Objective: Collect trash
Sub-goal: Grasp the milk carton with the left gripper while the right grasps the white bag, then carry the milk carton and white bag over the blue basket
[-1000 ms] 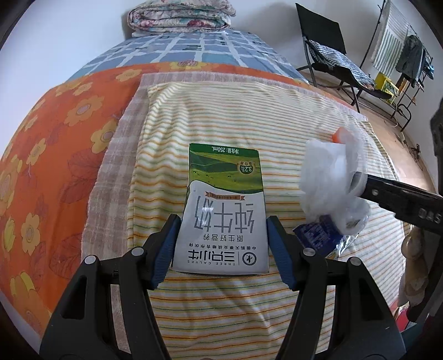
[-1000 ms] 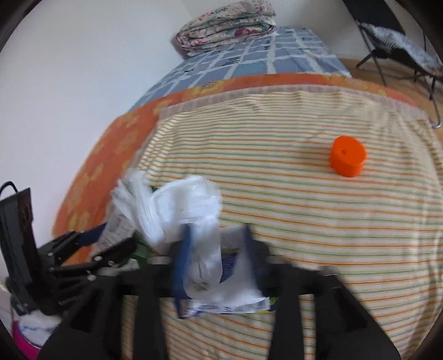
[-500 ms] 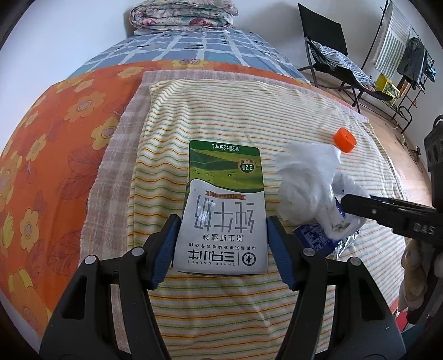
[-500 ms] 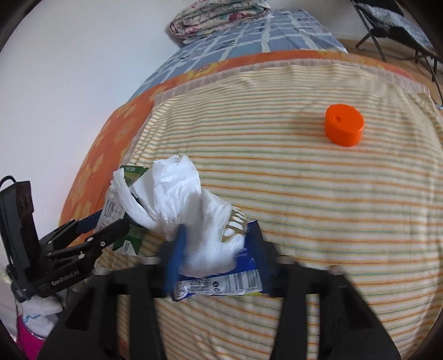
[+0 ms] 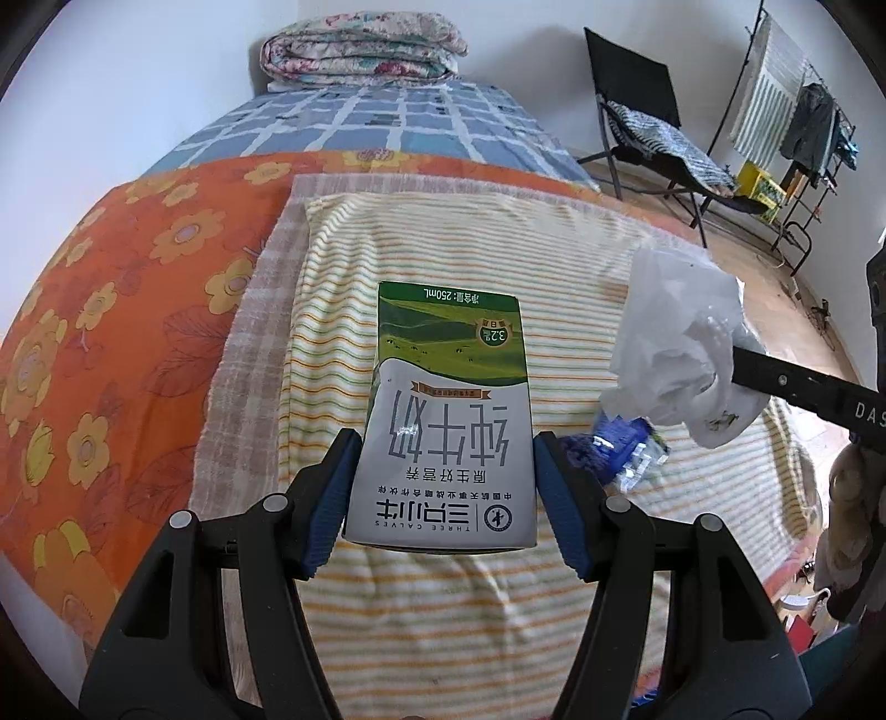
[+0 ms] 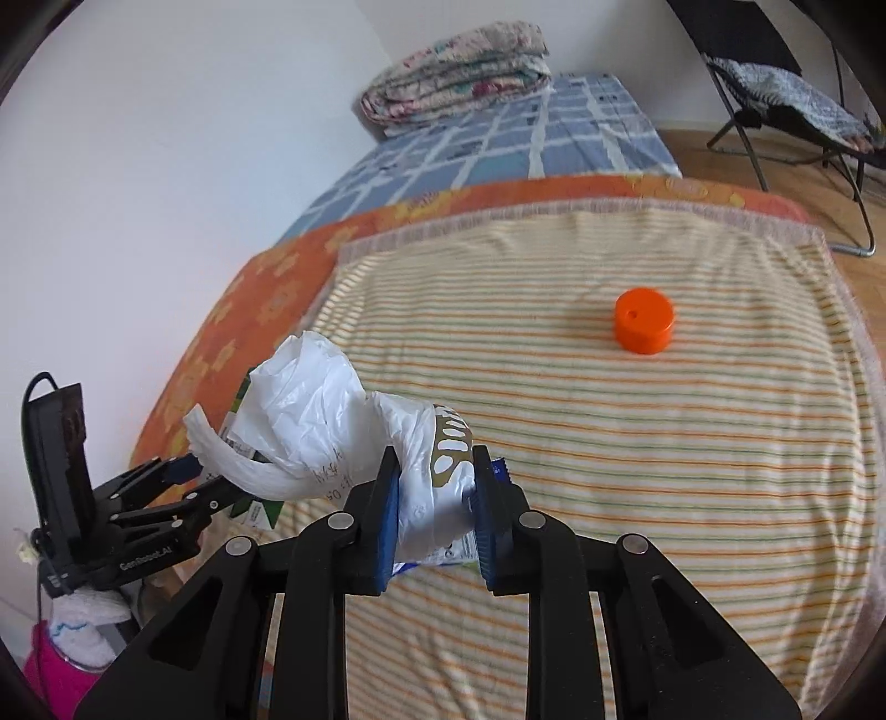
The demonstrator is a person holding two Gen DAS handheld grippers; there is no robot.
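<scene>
My left gripper is shut on a green and white milk carton, held over the striped blanket. My right gripper is shut on a crumpled white plastic bag; the bag also shows at the right of the left wrist view. A blue wrapper lies on the blanket under the bag, between the two grippers. An orange bottle cap sits on the blanket further off. The left gripper appears at the lower left of the right wrist view.
The bed carries an orange floral sheet, a blue checked cover and a folded quilt at its far end. A black folding chair and a clothes rack stand on the floor to the right. A pink container sits beside the bed.
My right gripper has lifted the white bag and carried it away from the carton, and the blue wrapper now lies uncovered. The left gripper and carton have stayed put.
</scene>
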